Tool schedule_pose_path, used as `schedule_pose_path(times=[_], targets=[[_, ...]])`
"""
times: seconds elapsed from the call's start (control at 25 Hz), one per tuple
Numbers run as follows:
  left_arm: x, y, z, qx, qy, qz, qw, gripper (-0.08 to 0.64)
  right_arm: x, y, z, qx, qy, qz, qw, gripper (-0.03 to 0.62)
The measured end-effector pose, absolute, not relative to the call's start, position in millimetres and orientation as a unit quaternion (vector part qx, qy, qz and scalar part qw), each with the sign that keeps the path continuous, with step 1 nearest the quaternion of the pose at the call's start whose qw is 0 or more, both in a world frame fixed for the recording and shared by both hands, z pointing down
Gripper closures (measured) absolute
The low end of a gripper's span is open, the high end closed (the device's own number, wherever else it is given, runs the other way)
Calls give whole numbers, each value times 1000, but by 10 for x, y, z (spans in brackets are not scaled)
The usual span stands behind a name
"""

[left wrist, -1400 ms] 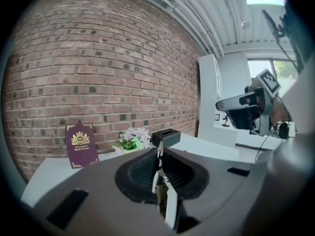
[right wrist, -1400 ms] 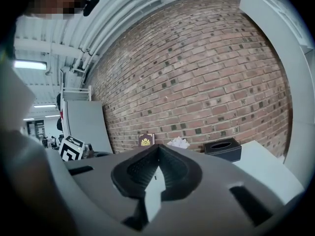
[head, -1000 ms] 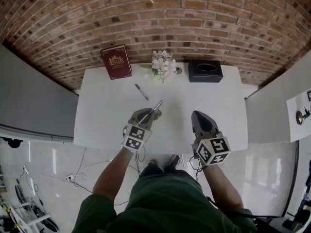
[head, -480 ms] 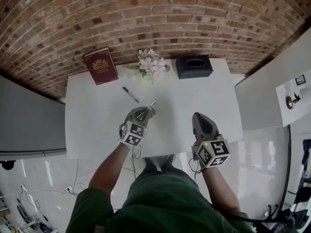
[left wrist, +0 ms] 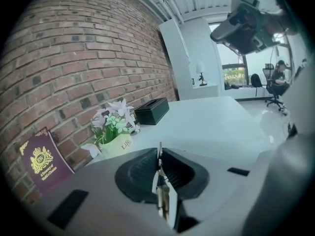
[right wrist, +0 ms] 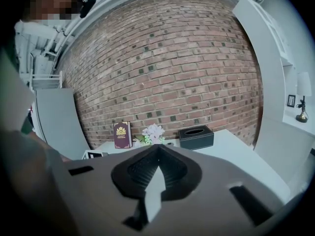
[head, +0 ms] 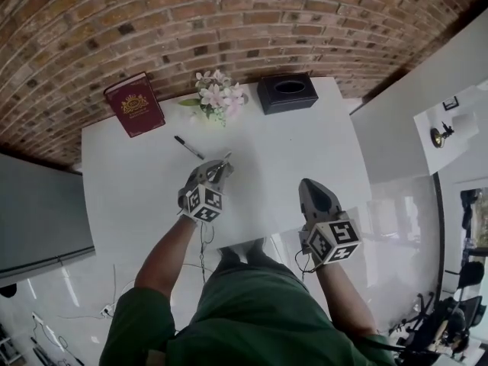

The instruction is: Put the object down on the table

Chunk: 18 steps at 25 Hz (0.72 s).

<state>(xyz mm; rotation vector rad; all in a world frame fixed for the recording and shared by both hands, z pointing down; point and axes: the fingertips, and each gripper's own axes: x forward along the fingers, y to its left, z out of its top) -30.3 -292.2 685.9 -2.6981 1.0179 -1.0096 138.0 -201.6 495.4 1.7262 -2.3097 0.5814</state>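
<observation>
My left gripper hovers over the middle of the white table, shut on a thin silver pen-like object whose tip pokes out ahead of the jaws. In the left gripper view that silver object stands edge-on between the closed jaws. A black pen lies on the table just left of and beyond the left gripper. My right gripper hangs near the table's front edge, shut with nothing in it; in its own view the right gripper has its jaws pressed together.
Along the brick wall at the back stand a dark red book, a pot of pale flowers and a black tissue box. A white shelf unit with a small lamp is at the right.
The head view has swung, so the table sits further left and higher in the picture. The left gripper still holds the silver object near the black pen, with less of it showing. The right gripper has barely moved.
</observation>
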Motion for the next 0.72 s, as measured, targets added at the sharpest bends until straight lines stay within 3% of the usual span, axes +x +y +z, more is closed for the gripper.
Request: schedule_pose_path(times=[0.48,0.72], targets=[[-237,-2884,7110,-860,308,-367,174,531,1156,-1941,5190,566,-779,237,129,589],[-256,-2799,7269,-850,301,-383,200,531,1107,-1927,5281,563,-777,245,138,589]])
